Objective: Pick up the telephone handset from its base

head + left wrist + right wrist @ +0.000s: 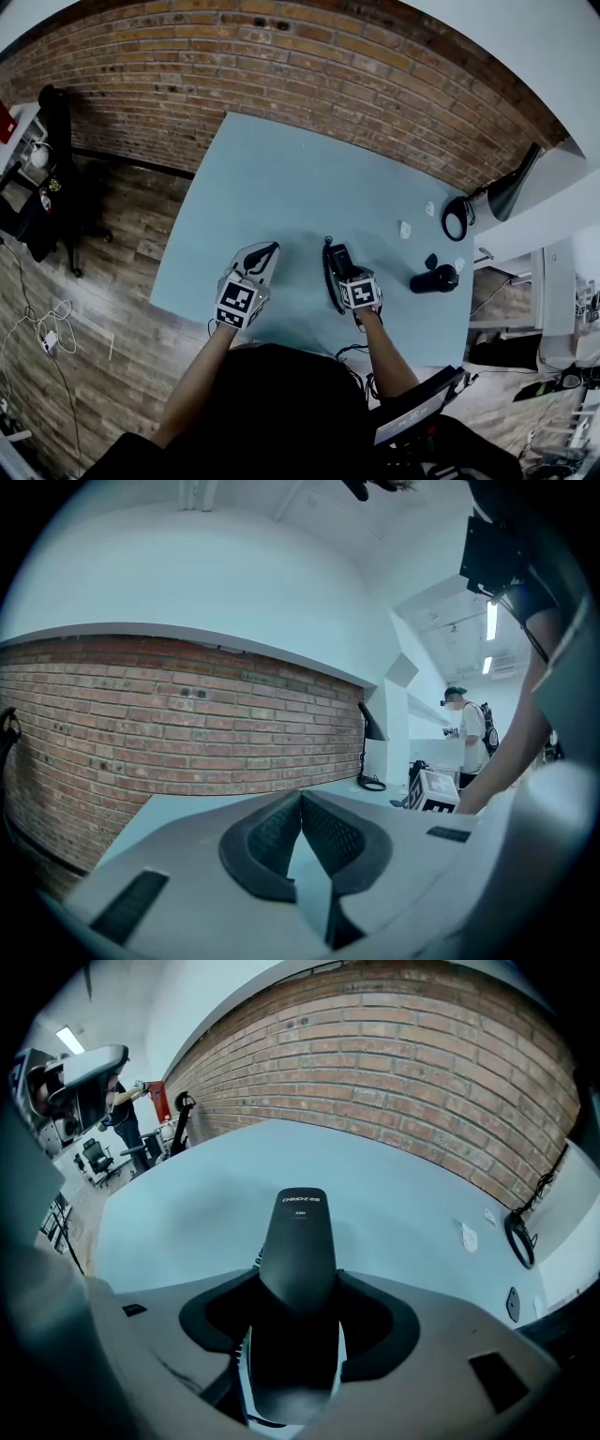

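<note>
- Brick wall [281, 66] backs a pale blue bench [281, 178].
- Right gripper [342, 270] clamps the black handset [298, 1237] near the bench's front edge.
- Left gripper [266, 253], alongside, is clenched and empty.

Head view: we look steeply down on table [281, 187] | left gripper view: low, facing brick wall [187, 724] | right gripper view: close over handset [298, 1241], tilted down | all share table, brick wall

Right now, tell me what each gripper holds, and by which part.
The right gripper clamps the black telephone handset by its sides, about mid-length, one end jutting past the jaws. The left gripper is shut on nothing.
</note>
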### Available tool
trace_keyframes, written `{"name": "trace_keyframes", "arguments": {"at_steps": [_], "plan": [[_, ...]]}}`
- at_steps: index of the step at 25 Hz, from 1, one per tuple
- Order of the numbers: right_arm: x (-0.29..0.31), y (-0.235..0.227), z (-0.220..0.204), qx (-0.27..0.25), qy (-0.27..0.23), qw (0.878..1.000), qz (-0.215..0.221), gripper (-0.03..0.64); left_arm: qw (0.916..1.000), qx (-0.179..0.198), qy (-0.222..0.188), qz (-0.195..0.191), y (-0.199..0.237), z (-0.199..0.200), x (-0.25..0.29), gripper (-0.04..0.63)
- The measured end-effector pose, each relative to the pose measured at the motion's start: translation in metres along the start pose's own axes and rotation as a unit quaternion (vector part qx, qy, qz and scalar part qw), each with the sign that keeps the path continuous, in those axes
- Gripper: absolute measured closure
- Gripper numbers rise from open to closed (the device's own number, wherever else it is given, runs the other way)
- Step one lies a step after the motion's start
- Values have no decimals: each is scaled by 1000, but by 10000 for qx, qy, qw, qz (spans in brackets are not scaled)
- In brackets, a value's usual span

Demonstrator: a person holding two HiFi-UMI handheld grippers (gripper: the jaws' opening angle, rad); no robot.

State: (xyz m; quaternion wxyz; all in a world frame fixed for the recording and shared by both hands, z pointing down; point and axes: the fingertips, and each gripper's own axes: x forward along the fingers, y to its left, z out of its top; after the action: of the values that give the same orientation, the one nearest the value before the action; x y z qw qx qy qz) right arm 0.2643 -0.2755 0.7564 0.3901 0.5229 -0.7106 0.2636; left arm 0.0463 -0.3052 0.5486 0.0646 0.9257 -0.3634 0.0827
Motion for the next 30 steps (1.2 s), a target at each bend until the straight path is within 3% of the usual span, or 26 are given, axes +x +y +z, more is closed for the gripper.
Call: {"name": "trace_keyframes", "arguments": {"at_steps": [30], "plan": [[-32,-7,40,338,-820,9959,-153,365,10000,51,49,-42,-5,-5,-8,574]]}}
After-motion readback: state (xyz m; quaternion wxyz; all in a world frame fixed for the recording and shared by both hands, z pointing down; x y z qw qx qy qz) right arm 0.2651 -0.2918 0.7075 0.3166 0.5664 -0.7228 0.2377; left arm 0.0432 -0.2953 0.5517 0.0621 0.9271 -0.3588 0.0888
